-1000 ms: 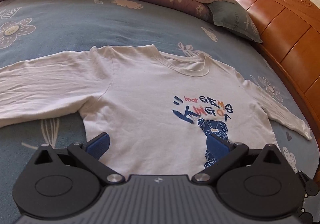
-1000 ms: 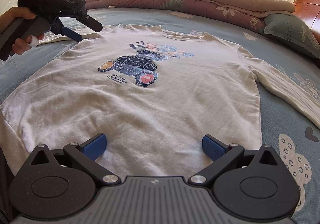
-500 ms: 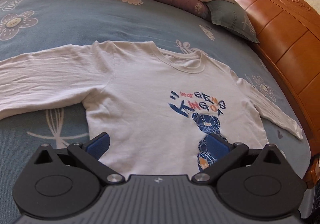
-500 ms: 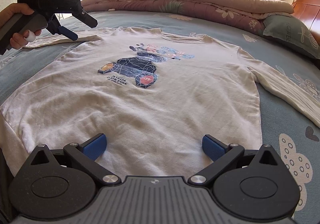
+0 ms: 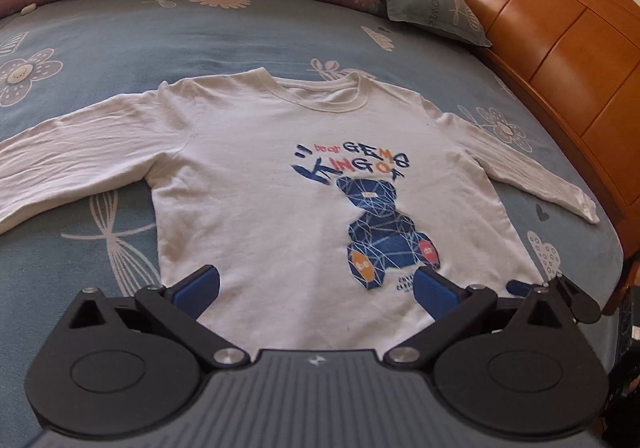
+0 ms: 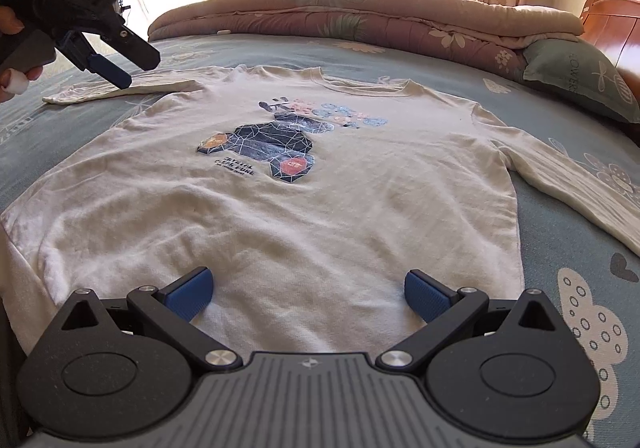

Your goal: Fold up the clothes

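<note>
We have the white shirt (image 5: 280, 188) flat, print up, mid-bed (image 5: 200, 32), both sleeves out. Left gripper (image 5: 316, 284) and right gripper (image 6: 308, 290) hover, jaws open, empty. Folding not started; next likely grab a sleeve.

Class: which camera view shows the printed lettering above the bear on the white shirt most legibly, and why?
The left wrist view: the lettering on the shirt is upright and sharp. In the right wrist view the lettering appears upside down, foreshortened and unreadable.
</note>
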